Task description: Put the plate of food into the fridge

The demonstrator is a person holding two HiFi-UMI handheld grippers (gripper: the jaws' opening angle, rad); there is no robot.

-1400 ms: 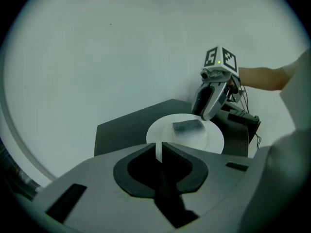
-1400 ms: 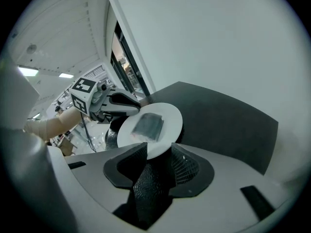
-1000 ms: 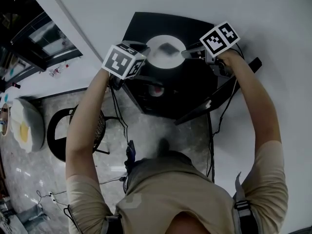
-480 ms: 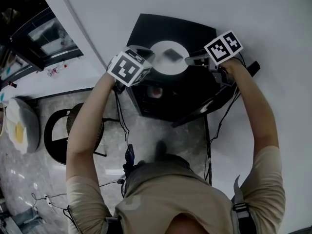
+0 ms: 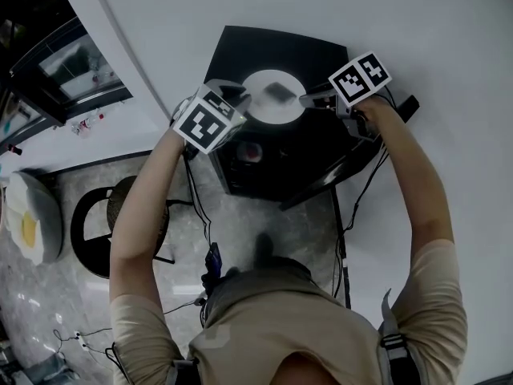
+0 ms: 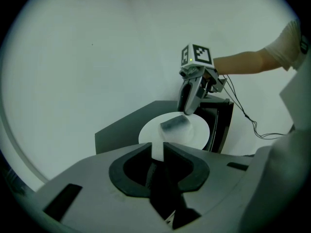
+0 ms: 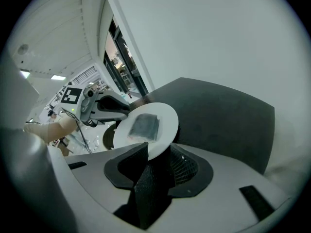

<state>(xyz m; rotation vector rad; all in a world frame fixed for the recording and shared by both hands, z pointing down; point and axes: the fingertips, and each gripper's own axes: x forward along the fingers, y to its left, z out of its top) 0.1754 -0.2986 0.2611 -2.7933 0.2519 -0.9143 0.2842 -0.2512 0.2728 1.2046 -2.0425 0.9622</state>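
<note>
A white plate carrying a dark slab of food hangs over the top of the black fridge. My left gripper is shut on the plate's left rim, which runs between its jaws in the left gripper view. My right gripper has just been closing its jaws, with the opposite rim of the plate between them, and it grips that rim. Each gripper shows across the plate from the other: the right gripper and the left gripper. The plate sits roughly level.
The fridge door swings open toward the lower right, and a reddish item shows inside. Cables hang from both grippers. A round black stool and a white cushion stand on the floor at left. A white wall lies behind.
The plate and both grippers have drifted a little toward the fridge's front edge. The left gripper's marker cube has rolled slightly.
</note>
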